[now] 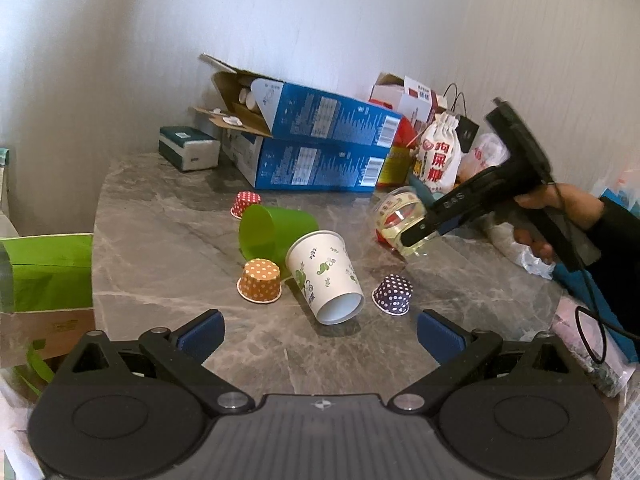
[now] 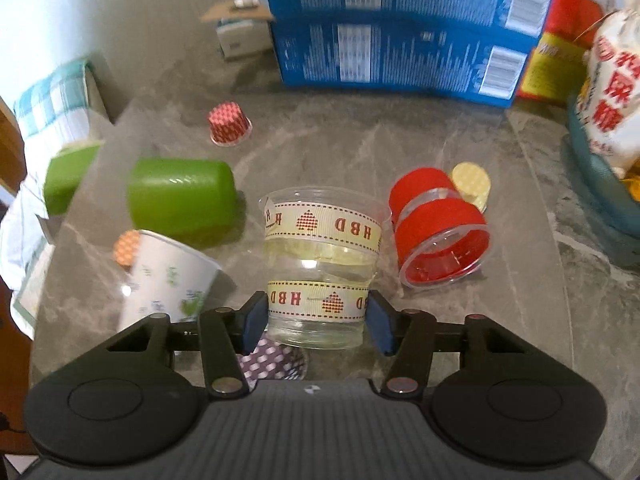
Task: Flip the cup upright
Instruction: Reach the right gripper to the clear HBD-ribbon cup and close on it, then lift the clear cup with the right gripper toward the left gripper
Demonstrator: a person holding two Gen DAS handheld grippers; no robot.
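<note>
Left wrist view: the left tool hangs with its jaws spread wide and empty above the grey worktop, directly behind a white paper cup lying on its side beside a tipped green cup; to the right, the right tool carries the clear cup. Right wrist view: the right tool is clamped on the clear cup with HBD ribbon bands, near its base, held just beside a red cup lying on its side.
</note>
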